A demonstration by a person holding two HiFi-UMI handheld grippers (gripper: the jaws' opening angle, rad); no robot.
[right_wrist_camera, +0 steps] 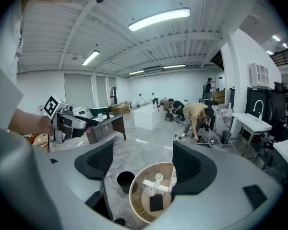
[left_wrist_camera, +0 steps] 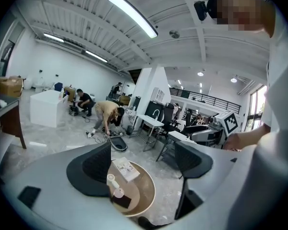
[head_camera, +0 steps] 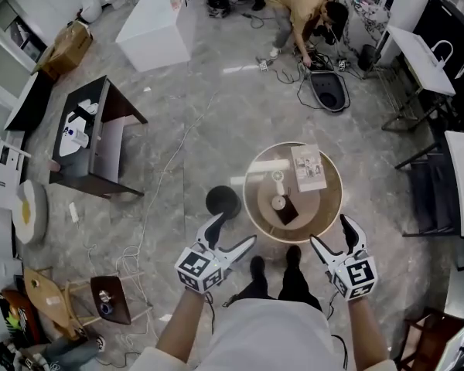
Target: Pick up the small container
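In the lower middle of the head view, the left gripper (head_camera: 233, 232) and the right gripper (head_camera: 331, 232) are both held off the near edge of the round table (head_camera: 327, 205). Each gripper's jaws are spread wide with nothing between them. The small container (head_camera: 278, 202) stands near the table's center, touching a dark card (head_camera: 288, 212). A booklet (head_camera: 308, 167) lies toward the upper right. A black bin (head_camera: 223, 201) sits on the floor just left of the table.
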